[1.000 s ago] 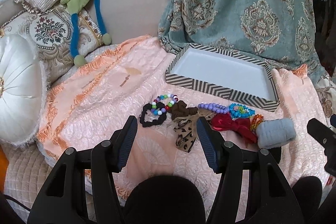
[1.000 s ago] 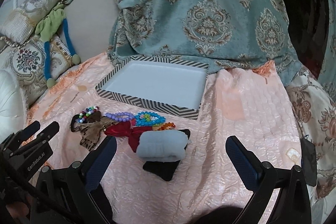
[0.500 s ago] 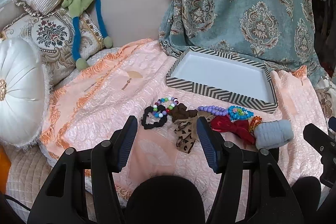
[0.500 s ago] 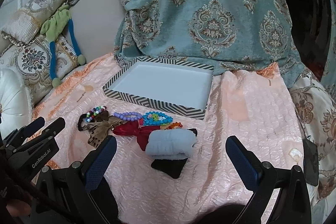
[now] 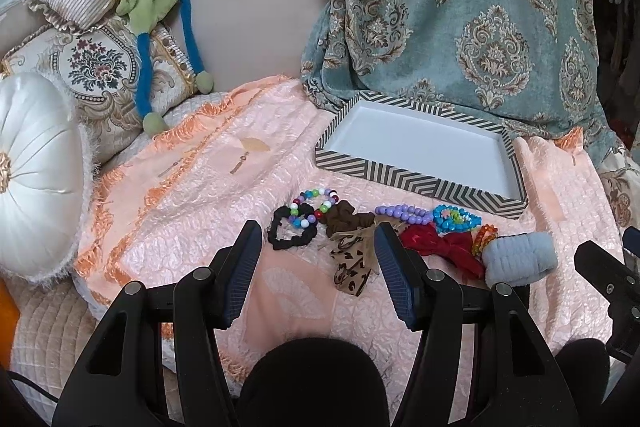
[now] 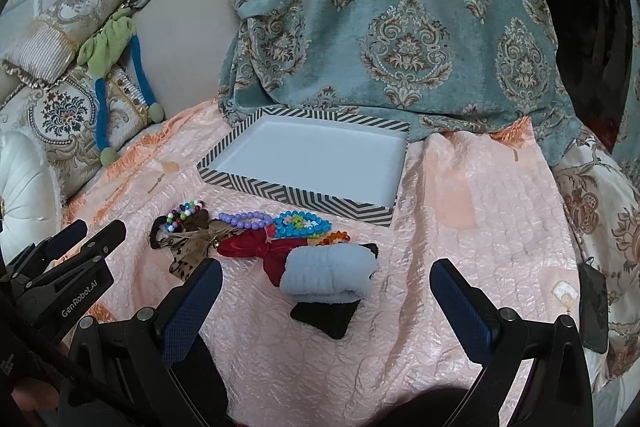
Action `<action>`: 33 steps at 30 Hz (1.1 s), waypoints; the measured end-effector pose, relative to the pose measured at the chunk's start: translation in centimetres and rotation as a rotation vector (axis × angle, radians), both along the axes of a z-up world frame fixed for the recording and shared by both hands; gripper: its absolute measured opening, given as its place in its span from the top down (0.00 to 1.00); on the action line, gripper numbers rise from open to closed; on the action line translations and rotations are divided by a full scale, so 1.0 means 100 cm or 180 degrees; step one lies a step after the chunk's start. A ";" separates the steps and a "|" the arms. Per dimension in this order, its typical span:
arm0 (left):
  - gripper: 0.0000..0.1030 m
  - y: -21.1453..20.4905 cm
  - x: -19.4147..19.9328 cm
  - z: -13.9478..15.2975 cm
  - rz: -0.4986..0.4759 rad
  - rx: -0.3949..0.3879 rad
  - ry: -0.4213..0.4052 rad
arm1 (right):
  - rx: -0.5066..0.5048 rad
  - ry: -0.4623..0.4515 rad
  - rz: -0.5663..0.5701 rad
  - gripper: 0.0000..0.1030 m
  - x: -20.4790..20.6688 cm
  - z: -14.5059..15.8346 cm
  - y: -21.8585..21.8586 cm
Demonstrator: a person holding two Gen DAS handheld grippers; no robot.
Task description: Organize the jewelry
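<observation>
Both grippers are held w/ jaws spread apart, nothing clamped: the left gripper is hung above the left end of the jewelry row, the right gripper above the pale blue scrunchie. The row is laid on the peach quilted bedspread: black scrunchie, multicolour bead bracelet, leopard-print bow, purple bead bracelet, blue bead bracelet, red bow. The chevron-edged tray is seen just beyond, nothing in it. Risks judged: pcs are overlapped & touching, so two could be pinched at once, or a neighbour dragged along; bedspread fabric could be snagged by a low grasp; beads may be slipped from the pads.
</observation>
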State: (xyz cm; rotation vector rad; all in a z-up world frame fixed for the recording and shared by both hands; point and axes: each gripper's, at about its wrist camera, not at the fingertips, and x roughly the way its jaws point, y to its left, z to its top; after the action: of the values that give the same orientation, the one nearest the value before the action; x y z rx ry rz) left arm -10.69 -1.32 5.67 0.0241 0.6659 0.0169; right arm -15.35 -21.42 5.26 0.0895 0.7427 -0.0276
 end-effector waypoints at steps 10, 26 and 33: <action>0.43 0.001 0.001 0.000 -0.0021 -0.0029 -0.0005 | 0.0033 0.0040 0.0009 0.00 0.001 -0.001 -0.001; 0.43 0.007 0.004 -0.005 0.0005 -0.0086 0.0090 | 0.0062 0.0076 -0.0003 0.00 0.003 -0.004 -0.004; 0.43 0.007 0.005 -0.007 -0.0009 -0.0094 0.0121 | 0.0047 0.0081 0.0004 0.00 0.002 -0.005 -0.004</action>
State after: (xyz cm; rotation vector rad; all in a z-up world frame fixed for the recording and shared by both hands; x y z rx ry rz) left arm -10.22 -0.58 4.92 -0.0031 0.7039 0.0040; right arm -15.15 -21.81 4.77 0.1030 0.7685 -0.0221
